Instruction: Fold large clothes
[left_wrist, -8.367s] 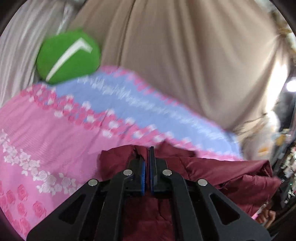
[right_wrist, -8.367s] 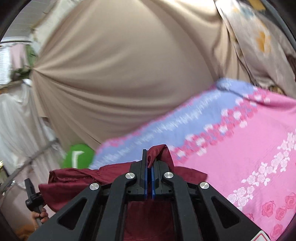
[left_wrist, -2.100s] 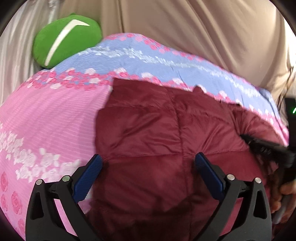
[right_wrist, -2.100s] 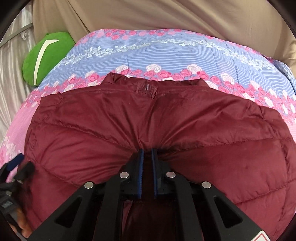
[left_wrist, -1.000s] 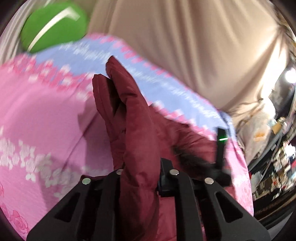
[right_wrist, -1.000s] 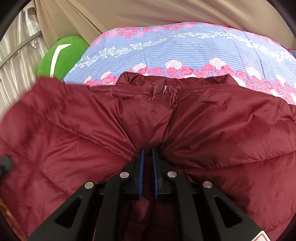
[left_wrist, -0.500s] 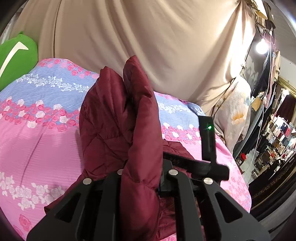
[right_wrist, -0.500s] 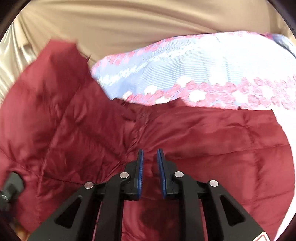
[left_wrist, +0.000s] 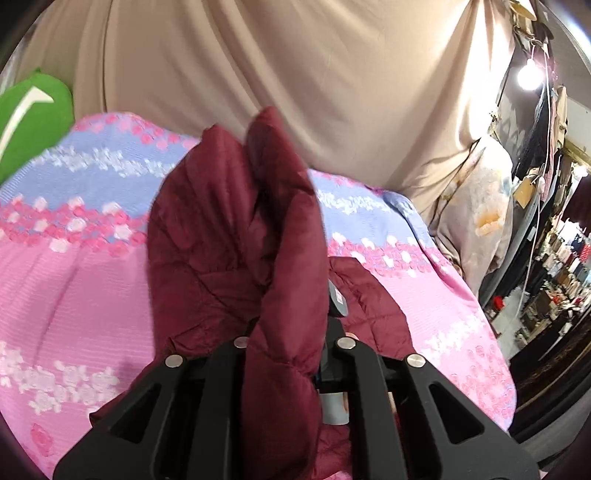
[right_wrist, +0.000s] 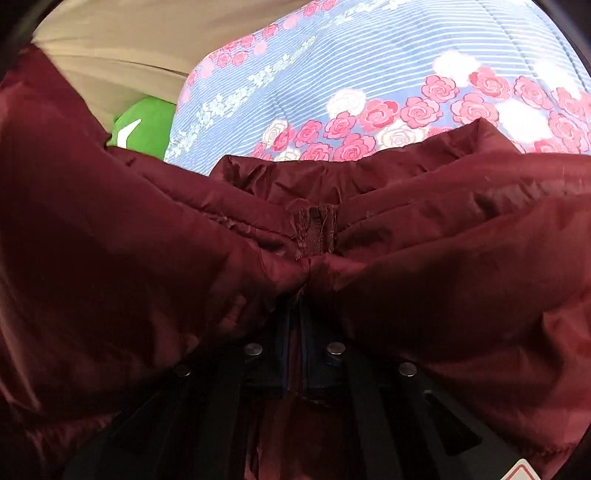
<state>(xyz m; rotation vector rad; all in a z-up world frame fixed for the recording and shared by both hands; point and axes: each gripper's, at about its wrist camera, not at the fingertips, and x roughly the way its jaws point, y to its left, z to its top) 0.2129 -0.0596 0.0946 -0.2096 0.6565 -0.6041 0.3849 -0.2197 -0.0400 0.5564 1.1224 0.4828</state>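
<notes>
Your left claw (left_wrist: 284, 354) is pinching a raised panel of the maroon jacket (left_wrist: 236, 236), holding it above the bed (left_wrist: 74, 280) so it can fold across; your right claw (right_wrist: 293, 332) is clamping fabric below the collar zipper (right_wrist: 316, 236), anchoring the body lying on the bedspread beside the green cushion (right_wrist: 146, 125).
</notes>
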